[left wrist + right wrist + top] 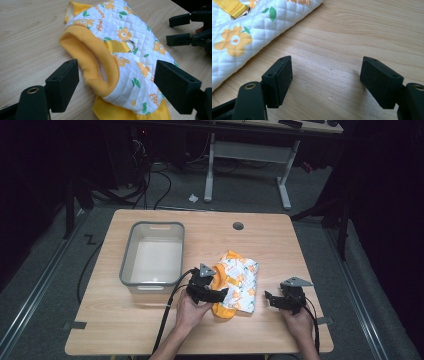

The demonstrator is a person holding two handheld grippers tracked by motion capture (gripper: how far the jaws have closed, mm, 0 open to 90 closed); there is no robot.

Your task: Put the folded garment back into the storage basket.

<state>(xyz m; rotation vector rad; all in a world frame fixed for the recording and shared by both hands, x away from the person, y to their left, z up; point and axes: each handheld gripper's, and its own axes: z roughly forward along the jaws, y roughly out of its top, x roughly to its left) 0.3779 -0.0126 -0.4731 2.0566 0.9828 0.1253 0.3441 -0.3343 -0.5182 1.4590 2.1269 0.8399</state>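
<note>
Folded pet vest [237,282] lies flat on the table [280,245], front-centre, just right of the grey bin [131,251]. Left claw [116,82] is released, jaws wide with the vest's yellow ribbed armhole [96,67] between them, pads not pressing on it. Right claw [327,83] is also released, hovering over bare wood just beside the vest's edge, nothing between the jaws. My read: this is the gap between grips, fold looks done and the bin is empty, so the likely next move is to pinch the vest and lift it across to the bin. That calls for closing the left claw on the thick cuff, all layers, or the fold opens on the lift. Readable print: "flower" in orange, repeated across the quilted fabric [101,23]. No brand tag visible. Metal D-ring [130,45] on a yellow strap sits on top.
</note>
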